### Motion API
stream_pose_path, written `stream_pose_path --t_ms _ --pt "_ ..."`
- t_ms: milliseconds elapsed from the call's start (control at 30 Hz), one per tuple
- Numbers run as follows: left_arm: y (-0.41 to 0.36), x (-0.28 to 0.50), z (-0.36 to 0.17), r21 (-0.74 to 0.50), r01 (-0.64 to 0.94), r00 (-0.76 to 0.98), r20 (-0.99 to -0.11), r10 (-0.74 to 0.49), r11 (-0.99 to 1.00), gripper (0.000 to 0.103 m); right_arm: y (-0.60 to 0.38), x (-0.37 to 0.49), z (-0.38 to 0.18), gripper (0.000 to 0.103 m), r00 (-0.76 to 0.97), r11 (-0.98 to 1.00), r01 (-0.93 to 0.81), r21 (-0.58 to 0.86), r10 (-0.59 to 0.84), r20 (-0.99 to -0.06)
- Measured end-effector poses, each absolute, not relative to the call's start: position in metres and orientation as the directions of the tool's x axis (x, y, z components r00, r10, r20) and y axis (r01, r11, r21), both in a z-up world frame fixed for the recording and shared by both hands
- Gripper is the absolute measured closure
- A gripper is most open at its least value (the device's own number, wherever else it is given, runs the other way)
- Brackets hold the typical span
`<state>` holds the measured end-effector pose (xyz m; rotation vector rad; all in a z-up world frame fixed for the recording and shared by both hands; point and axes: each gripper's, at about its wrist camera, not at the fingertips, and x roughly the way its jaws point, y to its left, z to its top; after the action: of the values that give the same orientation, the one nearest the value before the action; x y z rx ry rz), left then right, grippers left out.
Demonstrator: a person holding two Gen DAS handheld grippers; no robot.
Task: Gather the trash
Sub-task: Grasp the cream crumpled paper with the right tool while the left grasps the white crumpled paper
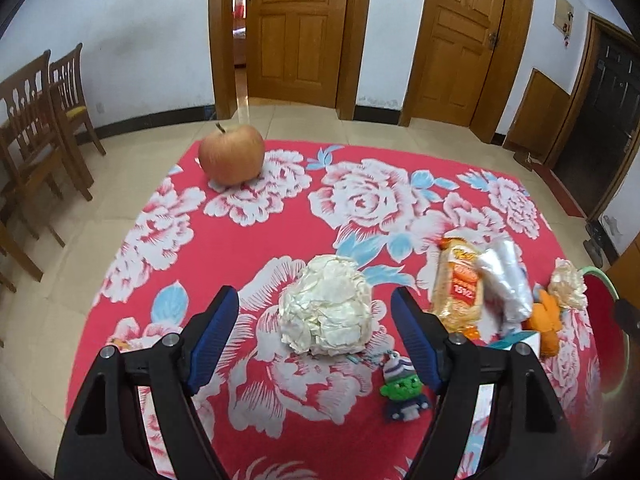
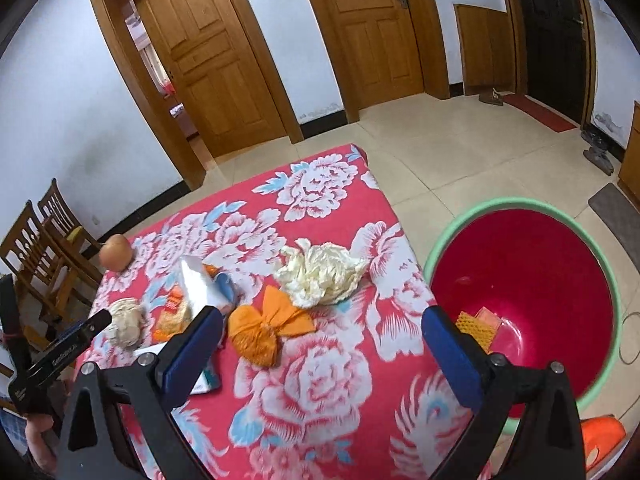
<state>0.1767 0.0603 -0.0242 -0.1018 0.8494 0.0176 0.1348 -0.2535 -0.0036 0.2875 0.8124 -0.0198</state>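
A crumpled white paper ball [image 1: 326, 306] lies on the red floral tablecloth [image 1: 240, 240], right between the open fingers of my left gripper [image 1: 316, 312]; it also shows in the right wrist view [image 2: 126, 320]. My right gripper [image 2: 320, 332] is open and empty above a crumpled orange wrapper [image 2: 266, 328]. A larger crumpled white paper [image 2: 320, 276] lies beyond it. An orange snack packet [image 1: 456, 292] and a silvery plastic bag [image 1: 504, 280] lie to the right of the left gripper. A red bin with a green rim [image 2: 520, 292] stands beside the table, with some scraps inside.
An apple [image 1: 231, 154] sits at the table's far left. A small green toy keychain [image 1: 402, 390] lies near the left gripper's right finger. A white and teal box [image 2: 206, 376] lies by the right gripper's left finger. Wooden chairs [image 1: 40, 120] stand left; doors behind.
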Motion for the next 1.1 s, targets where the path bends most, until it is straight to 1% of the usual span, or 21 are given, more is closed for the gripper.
stream_pose_path --t_ms 267,433,600,667,800,900,967,1000,1067,1100 --pt "0.061 0.189 -0.047 -0.097 -0.060 0.634 -0.773 -0.037 0.994 0.025 -0.252 0.170 -0.022 0.001 0.670 0.974 0.118 0.193 0.066 -0.739" --pt "0.062 0.193 -0.057 -0.118 -0.059 0.615 -0.786 -0.057 0.991 0.025 -0.253 0.182 -0.033 0.002 0.655 0.973 0.120 0.196 0.071 -0.753" --pt "0.060 0.195 -0.061 -0.126 -0.039 0.611 -0.788 -0.076 0.991 0.025 -0.253 0.190 -0.045 0.014 0.636 0.973 0.127 0.195 0.071 -0.768" --pt "0.059 0.196 -0.063 -0.130 -0.036 0.608 -0.789 -0.082 0.991 0.025 -0.252 0.193 -0.048 0.025 0.630 0.972 0.128 0.196 0.073 -0.773" --pt "0.059 0.196 -0.063 -0.125 -0.032 0.615 -0.784 -0.078 0.992 0.025 -0.248 0.195 -0.051 0.028 0.632 0.976 0.114 0.184 0.072 -0.772" --pt "0.059 0.195 -0.063 -0.121 -0.034 0.616 -0.784 -0.075 0.992 0.027 -0.246 0.195 -0.051 0.038 0.633 0.980 0.109 0.168 0.063 -0.772" --pt "0.060 0.195 -0.062 -0.126 -0.031 0.619 -0.781 -0.080 0.992 0.035 -0.246 0.195 -0.050 0.048 0.633 0.979 0.100 0.180 0.077 -0.771" --pt "0.060 0.195 -0.062 -0.128 -0.030 0.621 -0.780 -0.082 0.991 0.037 -0.246 0.195 -0.050 0.050 0.633 0.978 0.096 0.184 0.083 -0.770" --pt "0.061 0.194 -0.061 -0.136 -0.026 0.624 -0.776 -0.090 0.990 0.047 -0.245 0.193 -0.048 0.055 0.639 0.980 0.092 0.178 0.079 -0.766" --pt "0.061 0.194 -0.061 -0.139 -0.024 0.626 -0.774 -0.093 0.990 0.050 -0.245 0.192 -0.047 0.057 0.642 0.981 0.089 0.174 0.077 -0.763"
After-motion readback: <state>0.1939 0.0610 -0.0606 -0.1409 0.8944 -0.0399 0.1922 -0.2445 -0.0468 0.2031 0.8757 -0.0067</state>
